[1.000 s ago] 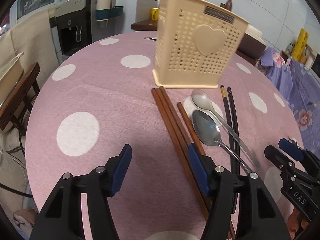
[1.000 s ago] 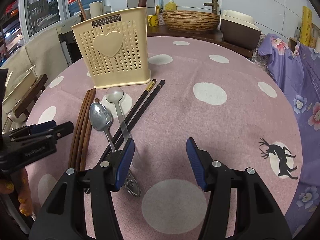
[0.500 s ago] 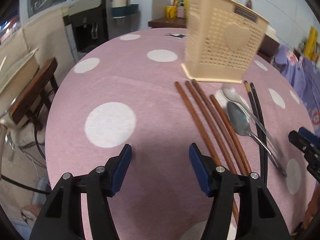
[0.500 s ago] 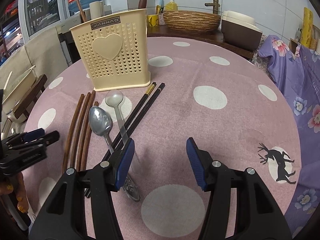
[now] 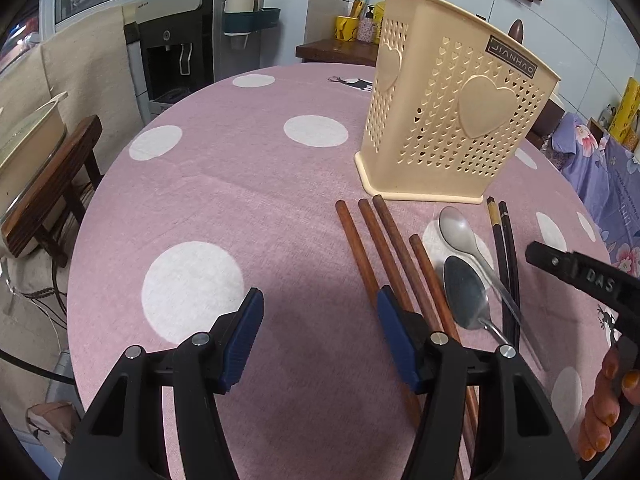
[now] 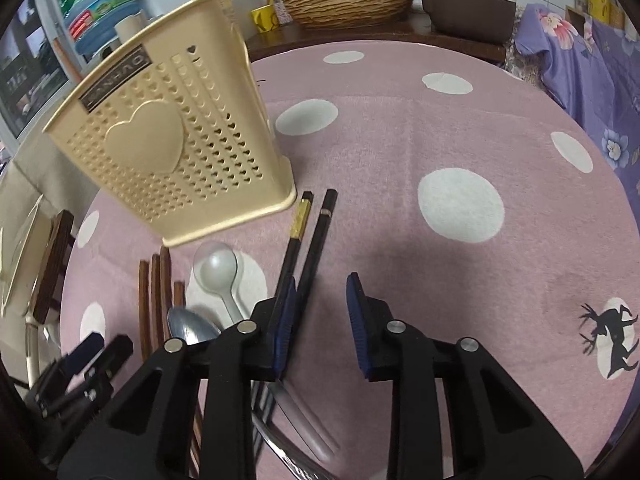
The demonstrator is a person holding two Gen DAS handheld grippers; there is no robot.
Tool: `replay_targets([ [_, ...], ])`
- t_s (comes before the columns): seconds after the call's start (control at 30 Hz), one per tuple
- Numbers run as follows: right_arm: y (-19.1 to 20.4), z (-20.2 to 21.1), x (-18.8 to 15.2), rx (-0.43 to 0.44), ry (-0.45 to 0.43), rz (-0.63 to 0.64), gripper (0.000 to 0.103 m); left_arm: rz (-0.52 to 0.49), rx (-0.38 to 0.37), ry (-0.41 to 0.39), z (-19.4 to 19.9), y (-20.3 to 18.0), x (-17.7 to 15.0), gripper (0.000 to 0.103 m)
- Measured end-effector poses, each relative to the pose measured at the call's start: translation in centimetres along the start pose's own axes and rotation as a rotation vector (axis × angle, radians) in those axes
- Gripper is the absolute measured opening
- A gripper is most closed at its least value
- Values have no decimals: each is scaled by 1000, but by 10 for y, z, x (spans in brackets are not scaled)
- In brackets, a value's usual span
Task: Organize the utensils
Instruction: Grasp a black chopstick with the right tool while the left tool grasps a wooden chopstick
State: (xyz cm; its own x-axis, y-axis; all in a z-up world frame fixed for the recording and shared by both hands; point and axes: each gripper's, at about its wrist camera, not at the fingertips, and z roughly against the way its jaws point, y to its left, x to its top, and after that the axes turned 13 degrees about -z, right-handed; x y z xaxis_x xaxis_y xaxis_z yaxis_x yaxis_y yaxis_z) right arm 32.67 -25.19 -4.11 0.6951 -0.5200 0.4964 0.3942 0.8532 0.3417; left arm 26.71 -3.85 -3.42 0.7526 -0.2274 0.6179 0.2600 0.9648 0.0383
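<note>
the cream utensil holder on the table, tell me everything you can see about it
The utensil holder is a cream plastic caddy, its walls perforated with small heart-shaped holes, with a raised solid heart on the front and another on a side wall. A dark label near the rim reads JIANHAO. It flares wider toward the top and stands upright on a flanged base on the pink polka-dot tablecloth. Neither gripper touches it. The brown chopsticks end just short of its base.

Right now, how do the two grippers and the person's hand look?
Both the left gripper and the right gripper are black plastic, with ribbed blue pads and silver screws. The right one carries white letters "DAS". The hand has orange-painted nails.
</note>
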Motion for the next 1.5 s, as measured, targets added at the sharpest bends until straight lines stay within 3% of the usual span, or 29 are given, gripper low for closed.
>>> replay_targets([
  [0.23,8,-21,5,-80,10,-6,14,1,1,-5,-1,0,4,59],
  [0.6,10,-32,22,-86,33,24,11,29,-21,6,-6,7,9,58],
  [0.87,10,-29,15,-98,2,45,10,-4,-14,27,-18,-8,25,46],
  [1.1,7,-25,12,-98,-4,58,10,-53,47,49,-29,-18,30,35],
  [1.33,9,-21,5,-122,-27,129,10,-66,58,66,-31,-13,35,21],
  [1.5,12,-23,5,-125,-19,122,10,-82,71,77,-35,-16,40,20],
])
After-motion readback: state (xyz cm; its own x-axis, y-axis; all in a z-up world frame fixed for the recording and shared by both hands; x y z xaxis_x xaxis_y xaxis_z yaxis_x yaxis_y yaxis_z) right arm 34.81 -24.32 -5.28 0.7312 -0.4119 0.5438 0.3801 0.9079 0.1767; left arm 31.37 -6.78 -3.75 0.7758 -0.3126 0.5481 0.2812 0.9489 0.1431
